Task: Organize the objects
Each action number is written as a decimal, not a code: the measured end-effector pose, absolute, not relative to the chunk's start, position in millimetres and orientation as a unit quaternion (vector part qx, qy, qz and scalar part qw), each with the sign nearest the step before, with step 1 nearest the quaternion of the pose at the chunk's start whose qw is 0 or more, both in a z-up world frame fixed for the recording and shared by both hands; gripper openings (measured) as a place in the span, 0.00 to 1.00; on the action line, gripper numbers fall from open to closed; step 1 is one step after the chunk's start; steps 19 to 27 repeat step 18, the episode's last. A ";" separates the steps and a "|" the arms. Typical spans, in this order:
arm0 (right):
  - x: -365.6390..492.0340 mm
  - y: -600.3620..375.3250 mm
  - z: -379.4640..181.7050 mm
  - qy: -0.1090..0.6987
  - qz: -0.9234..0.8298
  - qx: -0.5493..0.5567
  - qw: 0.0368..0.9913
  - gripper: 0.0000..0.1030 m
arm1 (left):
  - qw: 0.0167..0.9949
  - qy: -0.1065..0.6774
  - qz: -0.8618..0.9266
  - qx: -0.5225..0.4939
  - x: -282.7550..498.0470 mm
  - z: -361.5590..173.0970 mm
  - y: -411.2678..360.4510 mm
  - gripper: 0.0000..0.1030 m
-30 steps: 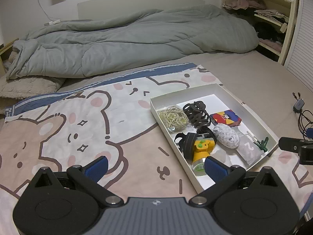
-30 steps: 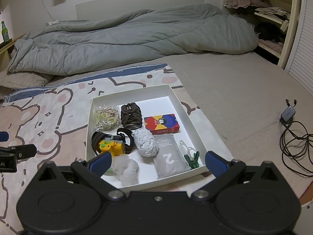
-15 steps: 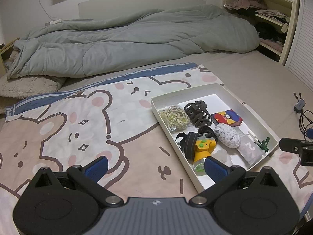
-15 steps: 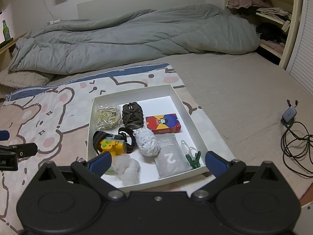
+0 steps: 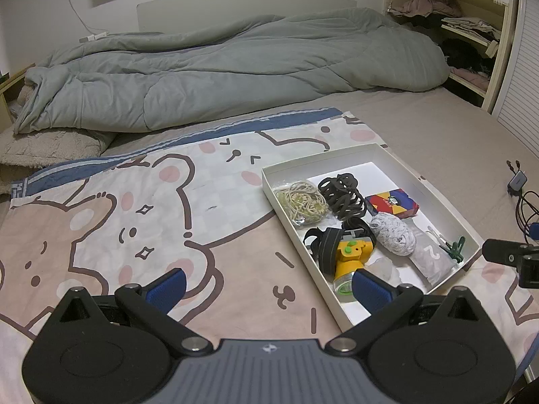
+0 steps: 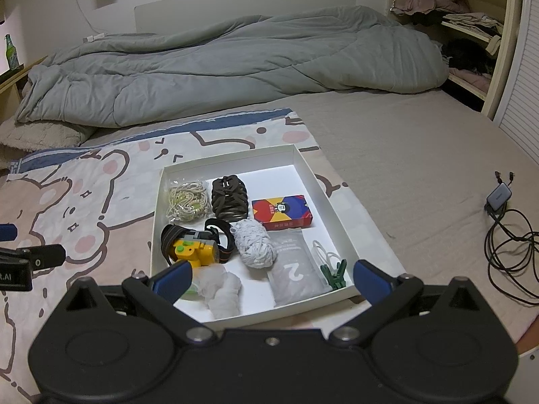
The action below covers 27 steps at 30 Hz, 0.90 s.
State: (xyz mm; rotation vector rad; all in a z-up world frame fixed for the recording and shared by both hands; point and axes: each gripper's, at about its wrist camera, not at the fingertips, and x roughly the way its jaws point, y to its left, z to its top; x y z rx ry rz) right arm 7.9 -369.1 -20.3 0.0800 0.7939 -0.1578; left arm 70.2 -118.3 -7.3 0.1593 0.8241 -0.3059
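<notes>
Two views, one white tray of small things on a bear-print blanket.

Left wrist view
- Left gripper (image 5: 267,284): fingers spread wide, nothing between them, hovering over the blanket (image 5: 141,222).
- White tray (image 5: 303,165): ahead and to the right, lying on the blanket; its near left corner sits by the right blue fingertip.
- Tray contents: beige cord bundle (image 5: 300,200) at the far left, dark hair ties (image 5: 342,193) beside it, colourful card box (image 5: 392,203) to the right, yellow headlamp (image 5: 350,256) nearer.
- Grey duvet (image 5: 219,77): heaped across the bed behind.

Right wrist view
- Right gripper (image 6: 271,277): fingers wide apart, empty, held above the tray's near edge.
- Tray (image 6: 313,175): straight ahead, its near half between the fingertips.
- Contents: headlamp (image 6: 193,252), grey-white yarn ball (image 6: 254,247), grey pouch marked 2 (image 6: 293,266), green clip (image 6: 333,272), card box (image 6: 282,211).
- Charger and cable (image 6: 502,229): on the mattress, well apart to the right.
</notes>
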 end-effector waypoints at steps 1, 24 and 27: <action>7.9 -369.0 -20.3 0.386 -0.077 0.039 0.918 1.00 | 0.902 0.398 -0.148 0.077 70.3 -7.3 -118.0 1.00; 7.8 -368.1 -19.9 0.387 -0.074 0.035 0.919 1.00 | 0.904 0.397 -0.144 0.070 68.7 -7.9 -118.8 1.00; 7.8 -368.1 -19.9 0.387 -0.074 0.035 0.919 1.00 | 0.904 0.397 -0.144 0.070 68.7 -7.9 -118.8 1.00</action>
